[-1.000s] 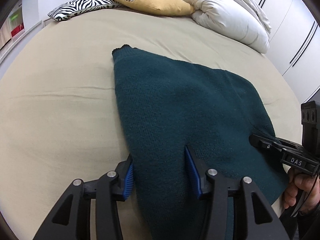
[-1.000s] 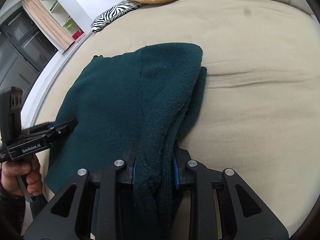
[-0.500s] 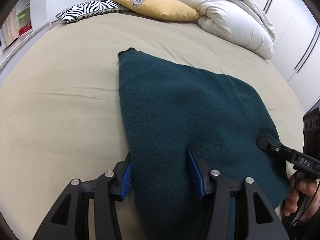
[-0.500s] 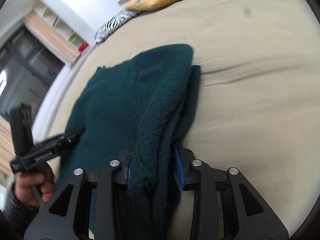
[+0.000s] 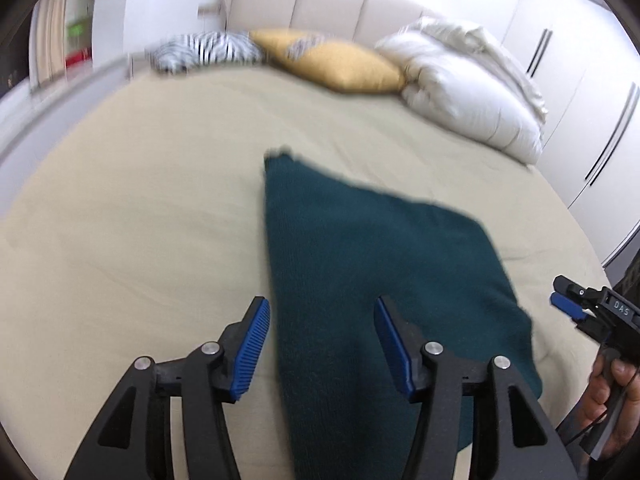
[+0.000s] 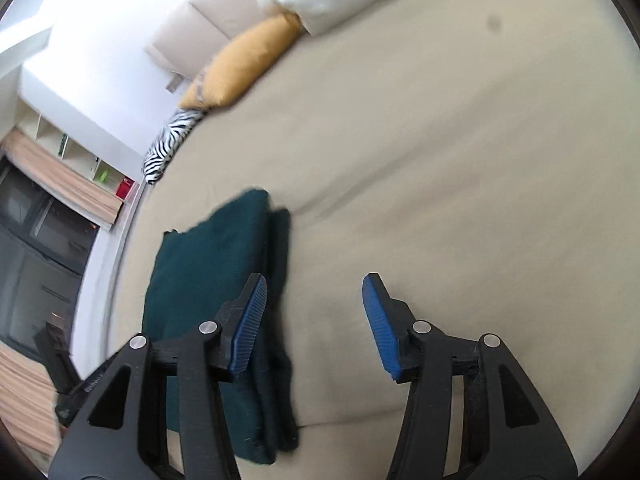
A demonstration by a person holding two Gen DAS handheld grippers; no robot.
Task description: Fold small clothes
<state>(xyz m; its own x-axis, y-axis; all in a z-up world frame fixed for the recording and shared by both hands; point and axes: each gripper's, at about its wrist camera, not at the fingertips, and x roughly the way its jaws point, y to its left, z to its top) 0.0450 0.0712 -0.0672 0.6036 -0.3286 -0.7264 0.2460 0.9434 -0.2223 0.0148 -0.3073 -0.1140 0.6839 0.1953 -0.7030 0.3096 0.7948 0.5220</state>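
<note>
My left hand-held gripper (image 5: 322, 340) is spread, its jaws having just been opening, and it pinches nothing; the folded sweater (image 5: 384, 276) lies flat on the bed (image 5: 140, 220) below it. My right hand-held gripper (image 6: 314, 320) has also just been opening and stands spread over bare sheet, with the sweater (image 6: 212, 280) just beside its left finger. A yellow pillow (image 5: 344, 66) sits at the headboard.
</note>
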